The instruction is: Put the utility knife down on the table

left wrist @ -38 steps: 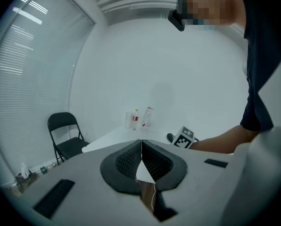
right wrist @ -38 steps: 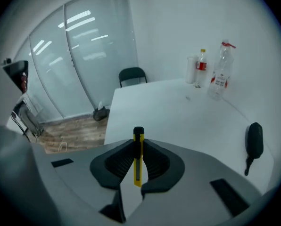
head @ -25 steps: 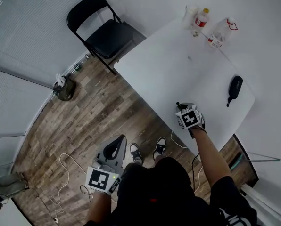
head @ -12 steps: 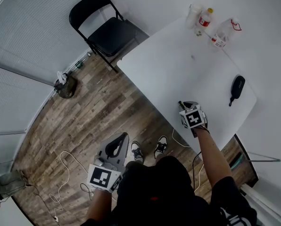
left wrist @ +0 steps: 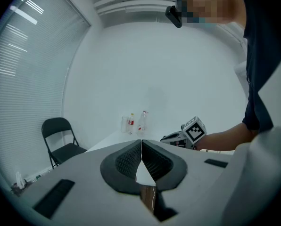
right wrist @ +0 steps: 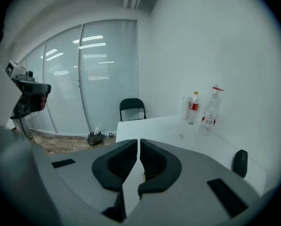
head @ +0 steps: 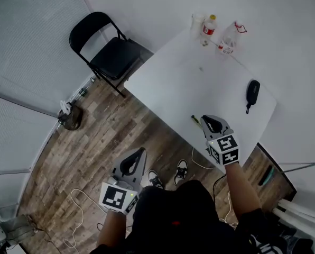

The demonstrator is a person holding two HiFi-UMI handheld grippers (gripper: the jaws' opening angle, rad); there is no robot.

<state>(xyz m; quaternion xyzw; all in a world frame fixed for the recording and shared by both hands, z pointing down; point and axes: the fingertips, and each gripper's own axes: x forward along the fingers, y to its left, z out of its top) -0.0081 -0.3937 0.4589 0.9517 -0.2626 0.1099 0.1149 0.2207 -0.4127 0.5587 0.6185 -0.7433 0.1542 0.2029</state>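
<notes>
The utility knife, small, dark and yellow, lies on the white table near its front edge. My right gripper hovers just right of it, its jaws apart by a narrow slit with nothing between them. In the right gripper view a sliver of yellow knife shows through the gap of the right gripper. My left gripper hangs low over the wooden floor, away from the table. In the left gripper view the left gripper has its jaw tips touching and empty.
At the table's far end stand a cup and two bottles. A black pouch lies near the right edge. A black folding chair stands left of the table. A bag and cables lie on the floor.
The right gripper has drawn back toward me and tilted, and the knife no longer sticks out of it but lies on the table. The left gripper has barely moved.
</notes>
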